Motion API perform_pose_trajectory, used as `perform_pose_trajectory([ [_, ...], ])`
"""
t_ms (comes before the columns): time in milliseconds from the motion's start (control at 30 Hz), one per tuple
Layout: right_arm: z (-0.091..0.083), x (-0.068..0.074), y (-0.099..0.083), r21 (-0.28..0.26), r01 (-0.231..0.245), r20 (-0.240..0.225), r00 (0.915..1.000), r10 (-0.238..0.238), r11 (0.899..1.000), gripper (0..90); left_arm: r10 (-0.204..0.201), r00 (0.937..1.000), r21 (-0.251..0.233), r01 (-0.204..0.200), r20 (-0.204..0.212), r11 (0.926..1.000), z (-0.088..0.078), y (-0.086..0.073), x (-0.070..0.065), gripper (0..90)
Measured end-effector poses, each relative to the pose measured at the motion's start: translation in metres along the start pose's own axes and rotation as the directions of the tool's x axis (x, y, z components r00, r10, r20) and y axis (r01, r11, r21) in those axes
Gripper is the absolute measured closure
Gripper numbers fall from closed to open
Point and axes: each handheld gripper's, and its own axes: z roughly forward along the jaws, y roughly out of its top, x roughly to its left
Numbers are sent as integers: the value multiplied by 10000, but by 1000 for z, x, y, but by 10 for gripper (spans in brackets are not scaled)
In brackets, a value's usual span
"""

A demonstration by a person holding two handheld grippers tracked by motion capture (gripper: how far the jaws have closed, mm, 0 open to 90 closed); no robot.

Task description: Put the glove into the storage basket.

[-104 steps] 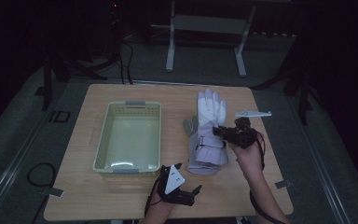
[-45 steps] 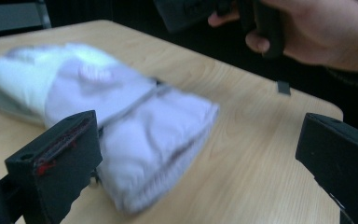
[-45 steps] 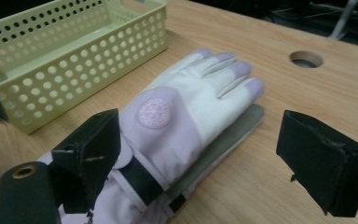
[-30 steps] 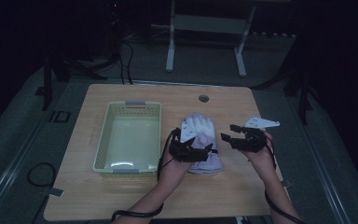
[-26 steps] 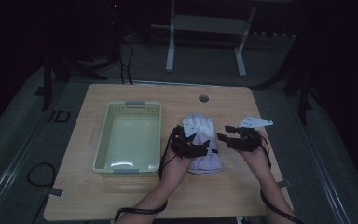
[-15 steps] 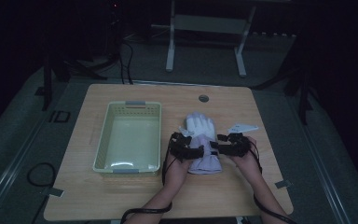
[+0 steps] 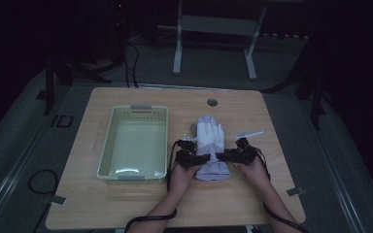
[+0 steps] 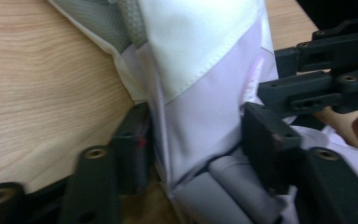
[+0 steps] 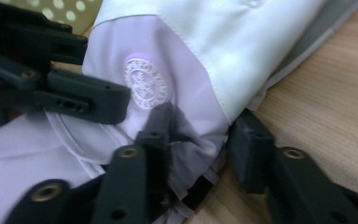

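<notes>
Pale green basket (image 7: 133, 141) set left on the wooden table (image 7: 126, 204), small round grommet (image 7: 212, 102) seen near the far edge, metal stand (image 7: 213, 29) placed beyond

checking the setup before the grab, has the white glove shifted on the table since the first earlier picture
Yes. The white and lilac fabric glove now lies nearer the table's front edge: its fingertips, once almost level with the pale green plastic basket's far rim, sit further back from it.
</notes>
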Motion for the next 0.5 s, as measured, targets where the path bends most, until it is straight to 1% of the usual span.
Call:
perform_pose_trajectory([
  [33, 0, 3, 0, 34, 120, 97, 9999, -121, 9999, 672, 30, 10000, 10, -30, 19, 10000, 0, 1, -1, 508],
  [67, -1, 5, 1, 10, 249, 228, 9994, -249, 9997, 733, 49, 10000, 8, -49, 19, 10000, 0, 1, -1, 537],
  [100, -1, 8, 1, -74, 306, 398, 9987, -303, 9995, 756, 83, 10000, 51, -83, 12, 10000, -1, 2, -2, 559],
  [167, -2, 10, 1, -193, 281, 535, 9982, -270, 9994, 793, 170, 9998, 65, -171, 55, 9998, -3, 4, -4, 601],
  [233, -5, 11, 1, -294, 142, 561, 9983, -126, 9995, 805, 4, 9997, 109, -7, 252, 9999, -5, 7, -4, 628],
  [267, -7, 13, 1, -343, 78, 571, 9984, -59, 9994, 810, 19, 9996, 94, -22, 283, 10000, -6, 7, -5, 638],
  [333, -10, 15, 3, -372, 143, 690, 9975, -117, 9992, 812, 195, 9995, 62, -197, 247, 9998, -8, 9, -9, 649],
  [433, -15, 23, 5, -473, 396, 1095, 9934, -342, 9981, 814, 483, 9986, -5, -483, 212, 9988, -13, 13, -16, 658],
  [500, -21, 26, 6, -603, 496, 1173, 9922, -422, 9969, 814, 583, 9981, -141, -580, 219, 9982, -18, 16, -20, 658],
])
